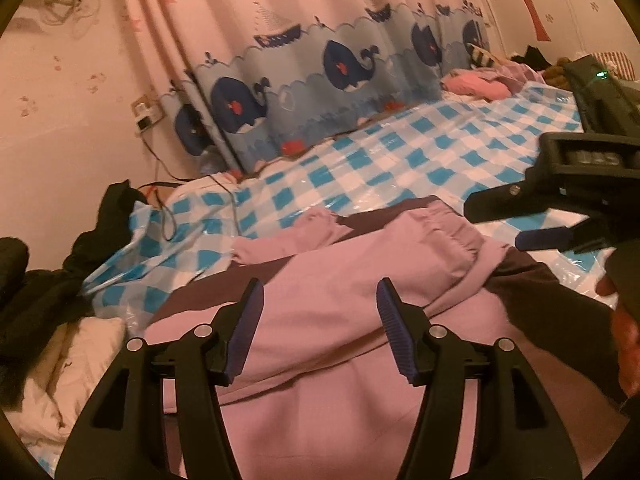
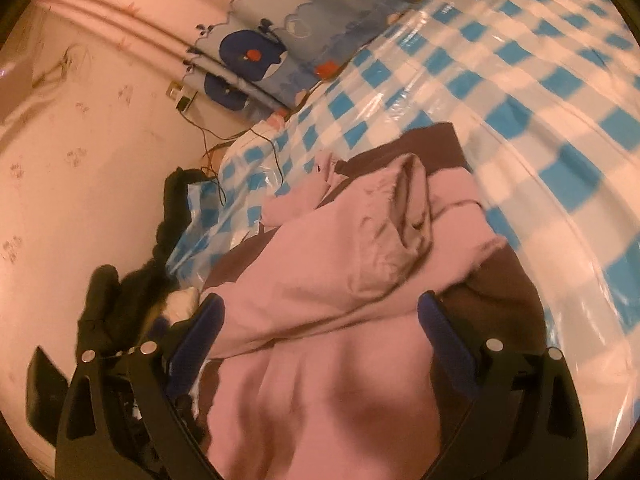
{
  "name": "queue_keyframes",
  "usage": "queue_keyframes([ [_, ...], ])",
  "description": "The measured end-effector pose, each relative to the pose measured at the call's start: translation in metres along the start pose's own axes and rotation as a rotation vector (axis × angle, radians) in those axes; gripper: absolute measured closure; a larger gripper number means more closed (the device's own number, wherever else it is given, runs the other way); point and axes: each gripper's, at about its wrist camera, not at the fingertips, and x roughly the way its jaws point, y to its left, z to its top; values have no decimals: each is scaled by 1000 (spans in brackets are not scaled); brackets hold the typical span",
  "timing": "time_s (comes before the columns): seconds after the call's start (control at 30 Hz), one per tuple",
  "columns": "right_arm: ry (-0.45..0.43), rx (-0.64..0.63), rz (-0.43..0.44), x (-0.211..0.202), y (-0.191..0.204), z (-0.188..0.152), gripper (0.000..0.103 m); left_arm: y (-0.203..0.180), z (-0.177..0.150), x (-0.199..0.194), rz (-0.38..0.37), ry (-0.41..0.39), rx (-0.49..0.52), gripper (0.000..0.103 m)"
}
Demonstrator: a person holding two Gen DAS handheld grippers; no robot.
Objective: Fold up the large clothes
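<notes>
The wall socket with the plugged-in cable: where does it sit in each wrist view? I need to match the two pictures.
Left wrist view: the wall socket is at left of centre, upper half, on the pink wall just left of the whale-print curtain.
Right wrist view: the wall socket is upper left, again just left of the whale-print curtain.
Shared landmark: the blue-and-white checked cover on the bed.

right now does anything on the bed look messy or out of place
Yes. The pink garment lies crumpled over a brown one, with a sleeve flopped sideways, not yet folded flat. The checked sheet is bunched up at its left corner, beside a heap of black clothes.
</notes>
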Motion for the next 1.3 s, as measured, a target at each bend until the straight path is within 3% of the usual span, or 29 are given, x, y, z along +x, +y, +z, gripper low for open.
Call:
queue_keyframes([
  [0.17, 11, -9, -34, 23, -2, 16, 10, 26, -10, 6, 55, -3, -31, 45],
  [0.47, 76, -23, -78, 52, -10, 19, 10, 71, -29, 17, 83, 11, -166, 45],
  [0.7, 128, -83, -137, 79, -7, 16, 10, 81, -36, 19, 132, 2, -156, 45],
  [0.9, 133, -175, -109, 88, 2, 13, 9, 93, -43, 23, 159, 11, -172, 45],
  [0.97, 126, -211, -105, 88, 7, 12, 16, 94, -43, 23, 165, 11, -171, 45],
  [1.03, 122, -225, -103, 87, 9, 13, 31, 95, -44, 23, 169, 11, -172, 45],
  [1.2, 110, -221, -85, 82, 7, 16, 57, 95, -44, 23, 171, 11, -171, 44],
  [1.3, 103, -222, -84, 80, 7, 19, 63, 95, -45, 23, 170, 11, -174, 44],
])
